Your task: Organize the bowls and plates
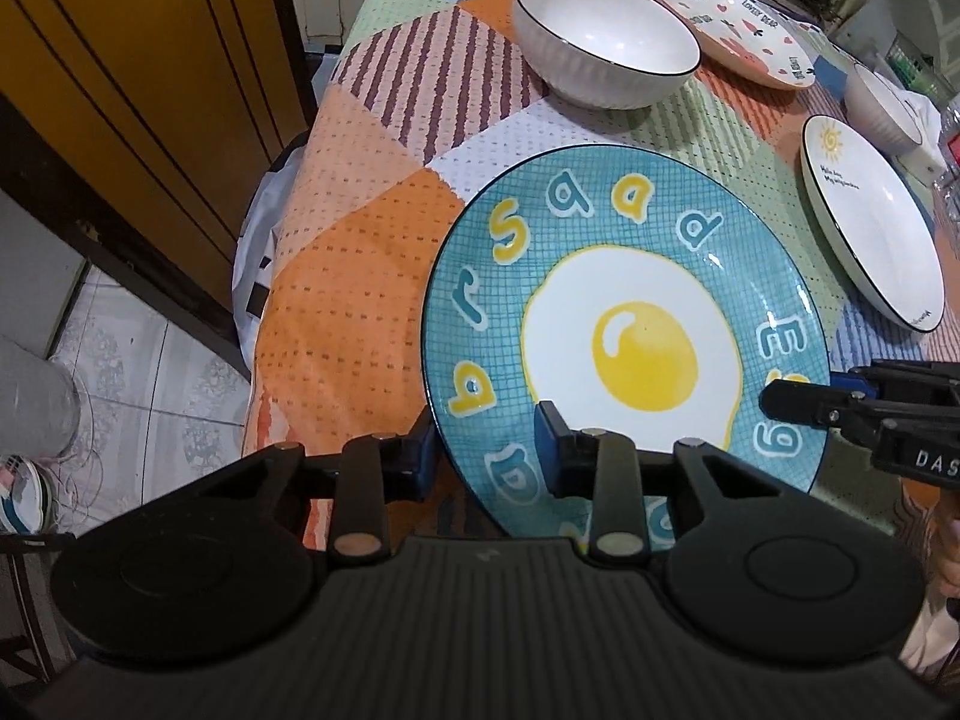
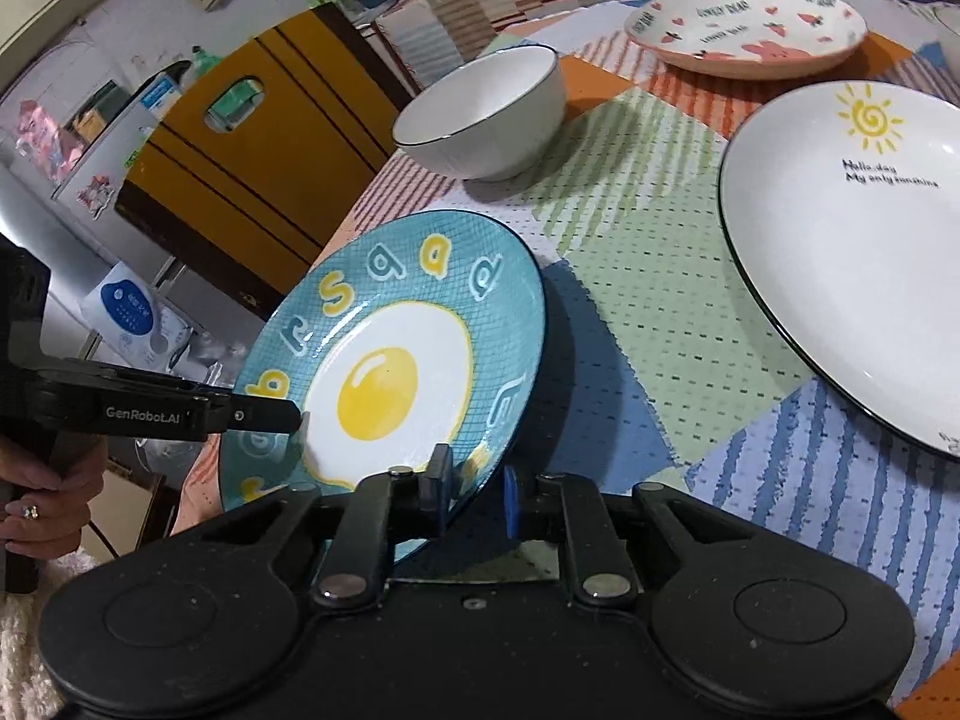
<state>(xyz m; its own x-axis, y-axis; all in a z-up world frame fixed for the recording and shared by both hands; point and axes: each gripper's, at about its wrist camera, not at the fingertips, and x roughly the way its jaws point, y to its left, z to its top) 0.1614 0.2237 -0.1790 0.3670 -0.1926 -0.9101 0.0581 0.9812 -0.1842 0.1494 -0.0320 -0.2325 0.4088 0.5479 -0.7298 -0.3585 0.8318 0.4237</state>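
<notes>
Left wrist view: left gripper (image 1: pixel 487 450) clenched on rim of round blue ceramic plate w/ fried-egg print (image 1: pixel 624 336) at its 7 o'clock, so plate tilts up off patchwork tablecloth (image 1: pixel 360 228). White ribbed bowl (image 1: pixel 606 39) at 12.

Right wrist view: right gripper (image 2: pixel 477 495) straddles rim at plate's (image 2: pixel 390 360) 5 o'clock; grip or gap, can't tell. Probably steadying for transfer.

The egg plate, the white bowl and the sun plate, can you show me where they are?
egg plate (image 1: pixel 645 354): left wrist view, on the yellow yolk in its middle.
white bowl (image 2: pixel 480 114): right wrist view, on its inside wall.
sun plate (image 2: pixel 852 276): right wrist view, on its bare white middle.
</notes>
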